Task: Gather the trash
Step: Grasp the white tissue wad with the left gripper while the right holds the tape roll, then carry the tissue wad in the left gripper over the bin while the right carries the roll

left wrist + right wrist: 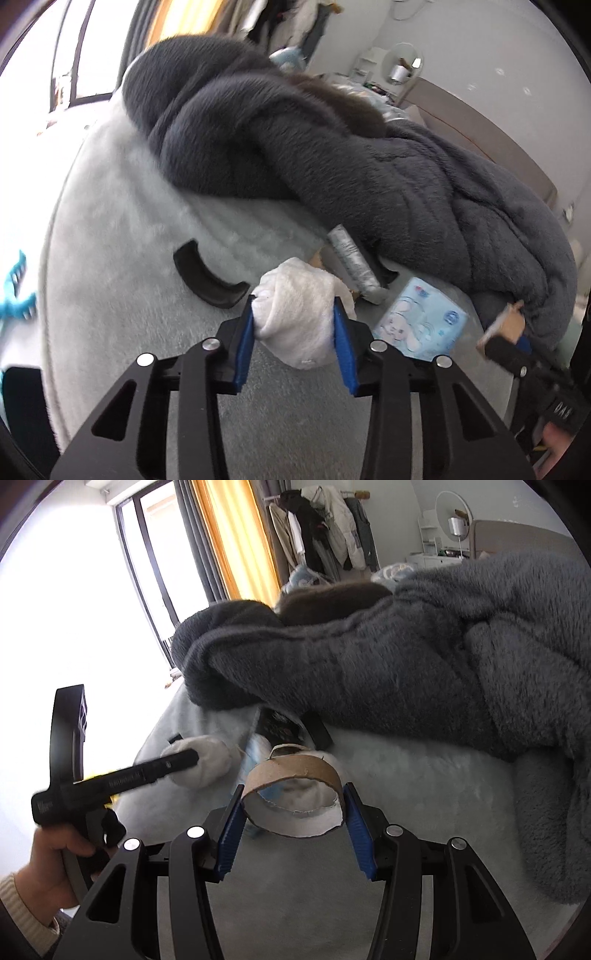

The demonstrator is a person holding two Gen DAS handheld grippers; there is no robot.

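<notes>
On the pale fluffy bed cover (129,229) my left gripper (295,301) is shut on a crumpled white tissue wad (295,325), with a blue pad pressed against each side. The right wrist view shows the same wad (212,766) at the left, behind that gripper's black finger. My right gripper (294,788) is shut on a brown cardboard tube (295,771), held with one open end facing the camera. In the left wrist view that tube (506,321) shows at the right edge.
A silver wrapper (351,258), a blue cartoon tissue pack (421,325) and a black curved piece (207,277) lie near the wad. A heaped dark grey fleece blanket (295,147) covers the bed behind. A black packet (280,731) sticks out from under it. A hand (55,864) grips the left tool.
</notes>
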